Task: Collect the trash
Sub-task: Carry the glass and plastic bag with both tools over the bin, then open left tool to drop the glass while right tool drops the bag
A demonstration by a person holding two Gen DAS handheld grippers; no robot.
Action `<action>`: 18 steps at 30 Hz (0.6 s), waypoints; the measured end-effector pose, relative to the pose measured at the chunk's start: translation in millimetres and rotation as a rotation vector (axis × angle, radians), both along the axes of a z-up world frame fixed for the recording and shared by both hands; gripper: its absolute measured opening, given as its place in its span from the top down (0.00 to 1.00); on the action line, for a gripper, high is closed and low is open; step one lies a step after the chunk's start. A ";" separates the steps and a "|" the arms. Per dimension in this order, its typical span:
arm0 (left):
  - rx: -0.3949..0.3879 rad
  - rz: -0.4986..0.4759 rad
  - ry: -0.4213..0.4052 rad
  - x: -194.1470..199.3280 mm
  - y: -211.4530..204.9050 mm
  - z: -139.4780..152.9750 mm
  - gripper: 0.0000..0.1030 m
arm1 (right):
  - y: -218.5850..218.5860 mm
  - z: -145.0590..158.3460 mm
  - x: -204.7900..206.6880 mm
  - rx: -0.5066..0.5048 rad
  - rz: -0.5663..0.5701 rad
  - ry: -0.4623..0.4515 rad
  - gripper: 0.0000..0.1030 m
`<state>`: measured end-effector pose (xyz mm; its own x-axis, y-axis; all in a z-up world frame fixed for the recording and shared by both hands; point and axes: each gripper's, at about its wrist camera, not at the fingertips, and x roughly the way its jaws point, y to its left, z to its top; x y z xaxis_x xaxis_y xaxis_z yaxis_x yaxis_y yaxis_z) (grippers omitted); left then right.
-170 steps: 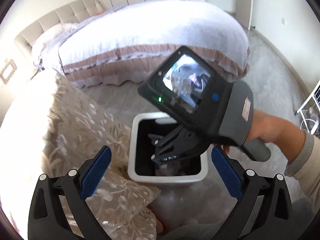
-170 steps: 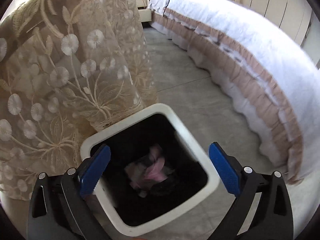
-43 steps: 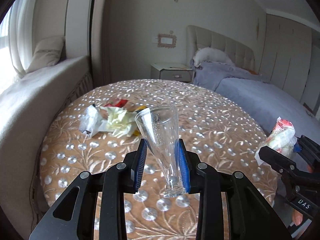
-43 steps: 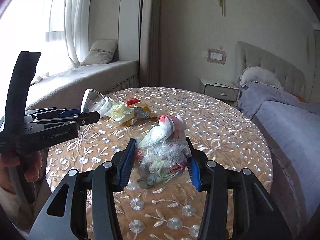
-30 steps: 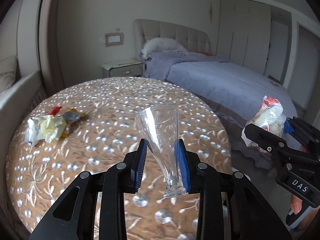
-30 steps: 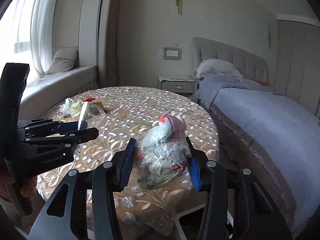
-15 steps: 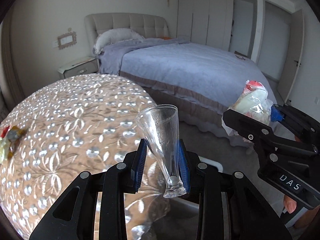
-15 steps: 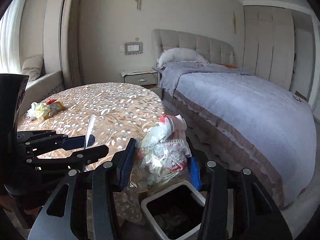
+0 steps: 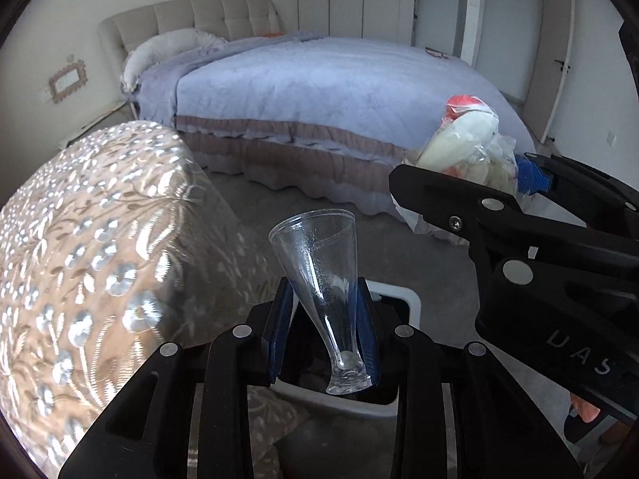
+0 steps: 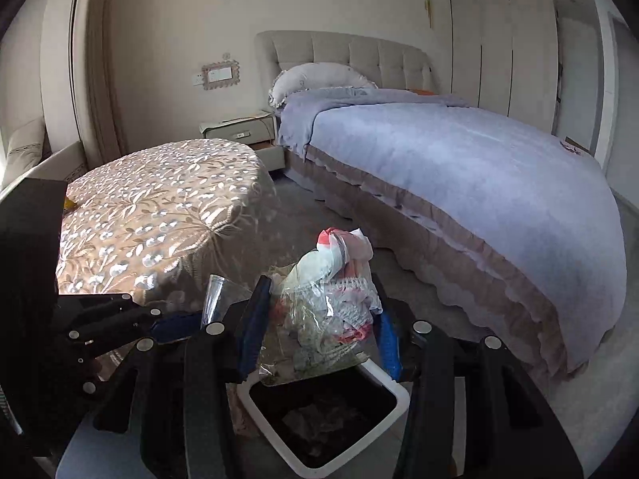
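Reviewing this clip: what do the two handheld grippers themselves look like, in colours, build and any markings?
Both are matte black plastic two-finger tools with angular, open-framed fingers, silver rivets at the joints and blue ribbed pads on the inner faces. The left gripper shows this in its own view; the right gripper matches. Seen from the left wrist, the right gripper's side bears pale letters, roughly "DAS". No cables or sleeves are visible.

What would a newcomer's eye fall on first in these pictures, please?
A clear tapered plastic cup clamped in the left gripper, and a crumpled clear bag of trash clamped in the right gripper. Both hang over the white square bin beside the lilac-covered bed.
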<state>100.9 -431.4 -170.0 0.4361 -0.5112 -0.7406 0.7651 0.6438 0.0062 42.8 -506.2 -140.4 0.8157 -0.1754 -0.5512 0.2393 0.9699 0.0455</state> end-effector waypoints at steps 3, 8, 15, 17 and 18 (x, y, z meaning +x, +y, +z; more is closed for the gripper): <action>0.026 -0.034 0.021 2.8 -15.5 -15.7 0.70 | -17.0 -11.6 3.9 0.020 -0.030 0.025 0.53; 0.058 -0.072 0.079 9.0 -34.5 -43.1 0.70 | -38.1 -29.6 7.2 0.051 -0.060 0.065 0.53; 0.142 -0.131 0.154 18.5 -52.8 -78.6 0.06 | -53.1 -57.4 13.3 0.090 -0.079 0.124 0.52; 0.170 -0.122 0.125 18.5 -56.2 -84.7 0.05 | -55.4 -63.5 15.2 0.095 -0.086 0.142 0.52; 0.179 -0.118 0.120 18.7 -56.7 -86.3 0.05 | -56.3 -65.4 16.3 0.097 -0.087 0.147 0.52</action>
<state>119.6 -488.1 -256.3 0.2844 -0.4093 -0.8670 0.8372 0.5466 0.0166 59.0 -562.5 -205.9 0.7088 -0.1819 -0.6815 0.3334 0.9379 0.0964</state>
